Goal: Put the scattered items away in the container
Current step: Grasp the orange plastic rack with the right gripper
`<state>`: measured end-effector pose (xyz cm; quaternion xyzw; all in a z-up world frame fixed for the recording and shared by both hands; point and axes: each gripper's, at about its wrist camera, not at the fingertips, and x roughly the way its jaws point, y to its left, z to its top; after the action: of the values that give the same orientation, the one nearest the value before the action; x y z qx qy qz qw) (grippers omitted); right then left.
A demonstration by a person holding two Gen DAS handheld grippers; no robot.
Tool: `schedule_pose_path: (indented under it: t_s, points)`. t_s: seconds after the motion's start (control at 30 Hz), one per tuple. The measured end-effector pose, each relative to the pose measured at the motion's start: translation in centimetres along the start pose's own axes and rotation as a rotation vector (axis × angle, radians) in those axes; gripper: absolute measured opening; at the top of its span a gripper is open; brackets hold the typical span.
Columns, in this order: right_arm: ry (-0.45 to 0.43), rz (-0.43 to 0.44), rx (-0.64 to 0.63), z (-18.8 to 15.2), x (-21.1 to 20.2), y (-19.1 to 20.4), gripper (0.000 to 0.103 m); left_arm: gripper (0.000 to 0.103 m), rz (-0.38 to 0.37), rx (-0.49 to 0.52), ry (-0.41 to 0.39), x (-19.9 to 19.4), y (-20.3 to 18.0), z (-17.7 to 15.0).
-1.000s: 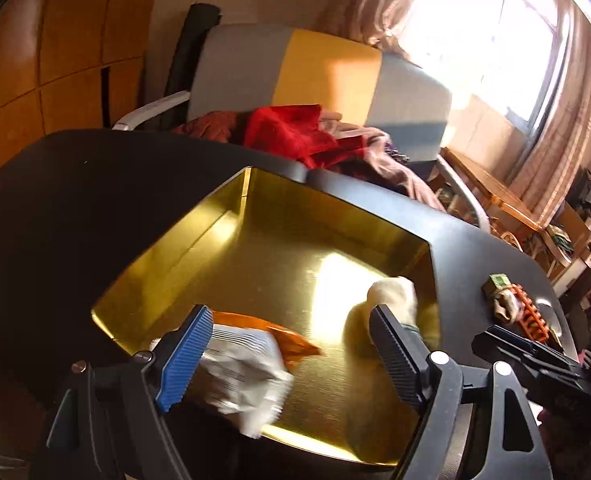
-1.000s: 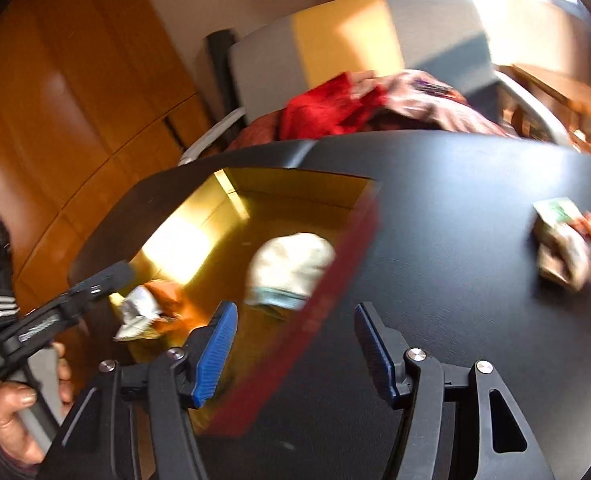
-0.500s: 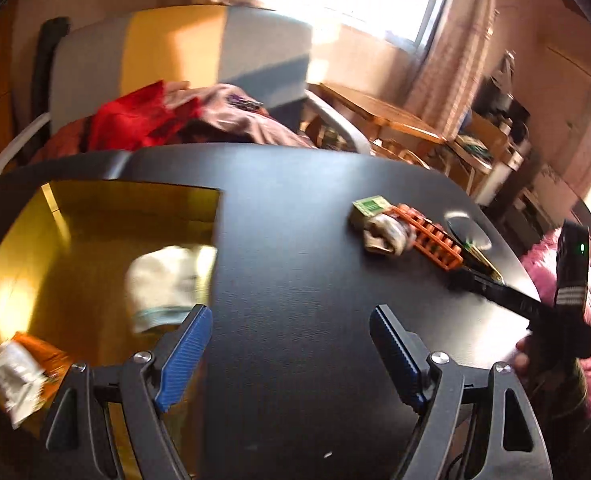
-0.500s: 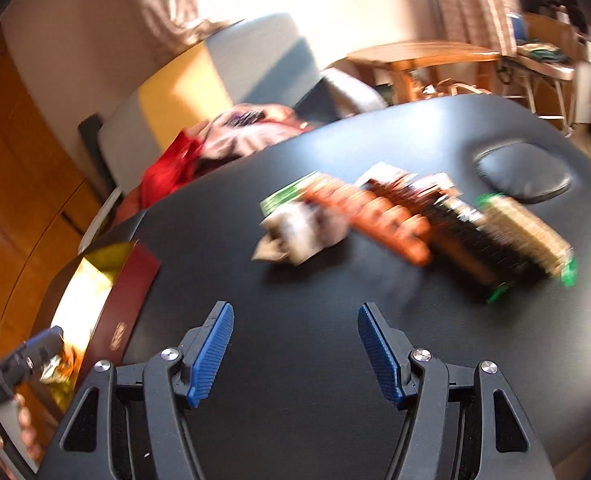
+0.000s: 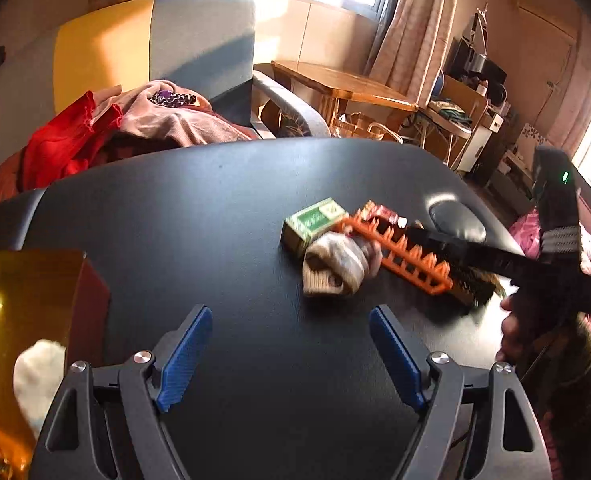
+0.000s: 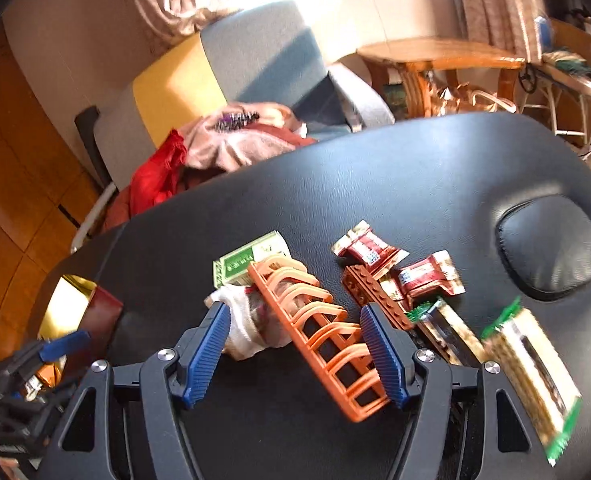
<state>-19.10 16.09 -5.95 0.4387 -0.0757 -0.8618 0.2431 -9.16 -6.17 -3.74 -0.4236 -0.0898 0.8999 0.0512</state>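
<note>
Orange rack (image 6: 322, 332) seemingly between right claw (image 6: 297, 354) pads.

A sunlit home living room: a grey-and-yellow armchair (image 5: 155, 60) heaped with clothes (image 5: 107, 128), curtained window (image 5: 411, 20), wooden side table (image 5: 343, 84), and cluttered shelves (image 5: 475, 92).

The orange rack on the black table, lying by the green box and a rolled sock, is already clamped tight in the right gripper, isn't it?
Not clamped. In the right wrist view the right gripper is open, with its blue pads wide apart on either side of the orange rack. The rest holds: the rack lies on the black table by the green box and the sock.
</note>
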Motion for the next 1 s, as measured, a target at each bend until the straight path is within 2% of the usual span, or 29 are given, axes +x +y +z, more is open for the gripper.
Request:
schedule_pose_path:
  t_s: [0.07,0.17,0.3,0.33,0.43,0.73,0.77,0.83,1.0]
  points:
    - [0.058,0.029,-0.009,-0.3,1.4,-0.3,0.070,0.083,-0.004,-0.002,-0.001,1.1,-0.2,1.2]
    - [0.123,0.125,-0.041,-2.2,1.8,0.2,0.070,0.083,-0.017,-0.003,0.003,2.4,-0.2,2.4]
    - [0.207,0.191,-0.101,-6.2,1.7,1.3,0.070,0.083,-0.035,-0.003,0.008,4.0,-0.1,3.8]
    - [0.195,0.188,-0.129,-7.0,1.1,1.6,0.070,0.083,-0.040,-0.003,0.009,4.5,-0.1,4.1]
    - [0.198,0.223,-0.103,-8.3,-0.8,1.3,0.070,0.083,-0.072,0.050,0.013,5.7,-1.2,4.7]
    - [0.098,0.155,0.039,-9.8,-4.7,-2.0,0.070,0.083,-0.292,0.193,0.107,10.6,-6.3,5.7]
    - [0.093,0.150,0.054,-9.7,-4.8,-2.2,0.070,0.084,-0.317,0.204,0.135,11.3,-6.7,5.6]
    - [0.081,0.136,0.071,-9.7,-5.1,-2.5,0.070,0.084,-0.316,0.214,0.162,12.3,-7.0,5.3]
    - [0.067,0.145,0.091,-9.5,-5.7,-2.9,0.070,0.084,-0.425,0.205,0.229,11.9,-6.7,2.9]
